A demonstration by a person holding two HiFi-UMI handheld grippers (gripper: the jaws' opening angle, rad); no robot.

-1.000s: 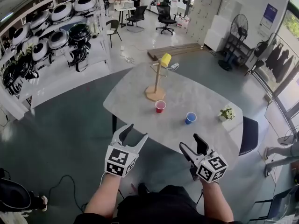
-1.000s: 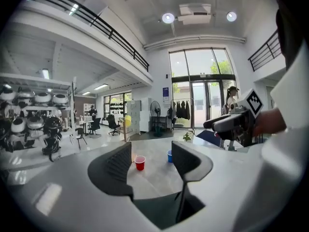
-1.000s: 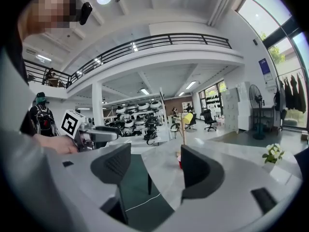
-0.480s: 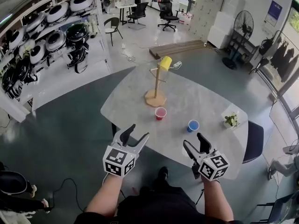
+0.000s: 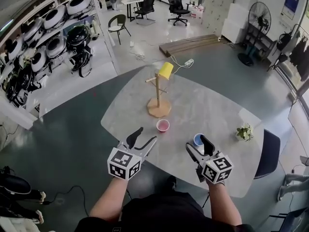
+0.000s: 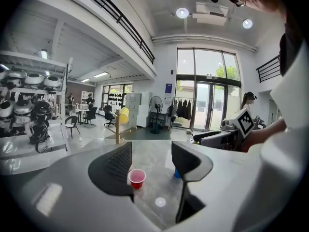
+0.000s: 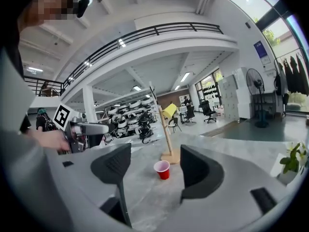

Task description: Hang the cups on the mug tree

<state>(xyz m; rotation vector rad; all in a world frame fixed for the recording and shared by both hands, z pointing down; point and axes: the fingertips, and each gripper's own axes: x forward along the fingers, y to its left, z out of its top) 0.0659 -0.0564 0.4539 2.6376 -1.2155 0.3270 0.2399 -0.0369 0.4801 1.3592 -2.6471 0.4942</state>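
Looking down, the head view shows a grey table (image 5: 217,110) with a wooden tree (image 5: 158,93) standing near its far side. A yellow cup (image 5: 166,70) hangs on the tree's top peg. A red cup (image 5: 162,125) stands upright on the table, near the tree's base. A blue cup (image 5: 197,138) stands to the right of it, partly behind the right gripper (image 5: 197,143). That gripper hovers over the near edge of the table. The left gripper (image 5: 146,135) is held beside it, and both point toward the cups. A small plant (image 5: 245,132) sits by the right edge.

The left gripper view shows its jaws wide apart with nothing between the pads. The red cup (image 6: 137,178) shows on the table beyond the gap, close to the left jaw. A bit of the blue cup (image 6: 176,173) peeks out beside the right jaw. The tree (image 6: 117,132) with the yellow cup (image 6: 124,115) is farther back.

The right gripper view also shows jaws spread wide and empty. The red cup (image 7: 162,169) stands well beyond them, in line with the gap. The tree (image 7: 167,134) rises just behind it, and the plant (image 7: 292,161) is at the far right.
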